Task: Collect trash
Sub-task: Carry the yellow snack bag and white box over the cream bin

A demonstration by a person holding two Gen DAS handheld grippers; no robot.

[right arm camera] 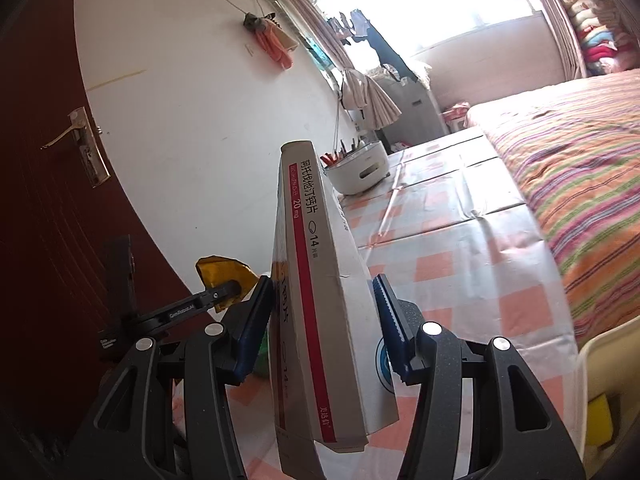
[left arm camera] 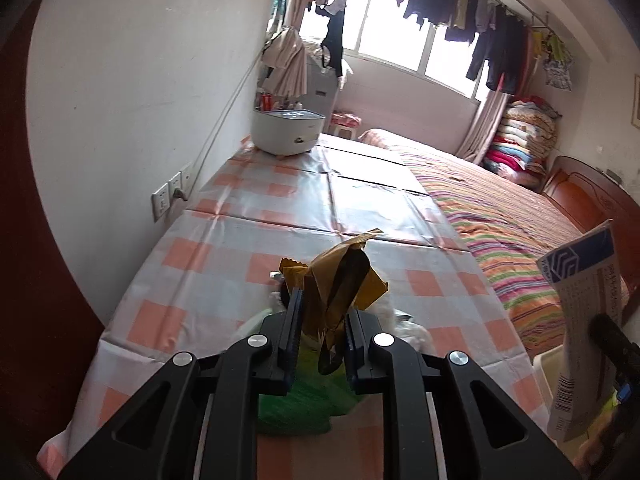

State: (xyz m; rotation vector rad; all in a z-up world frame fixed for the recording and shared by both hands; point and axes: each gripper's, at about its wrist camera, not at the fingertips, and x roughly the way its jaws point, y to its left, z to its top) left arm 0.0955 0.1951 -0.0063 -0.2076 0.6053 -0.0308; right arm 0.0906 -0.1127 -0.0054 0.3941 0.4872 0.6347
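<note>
Here we record the left gripper [left arm camera: 320, 312] clamped on a crumpled yellow-brown wrapper [left arm camera: 340, 272], held above the table [left arm camera: 200, 264] with its orange-checked cloth. Beneath it lie a green bag [left arm camera: 296, 416] and some white tissue [left arm camera: 404, 320]. The right gripper [right arm camera: 324, 304] grasps a white medicine box [right arm camera: 320, 280] upright between its blue pads [right arm camera: 390, 320]. Farther off we note a white pot [left arm camera: 286, 130] on the table and a striped bed [left arm camera: 500, 216] beside it.
</note>
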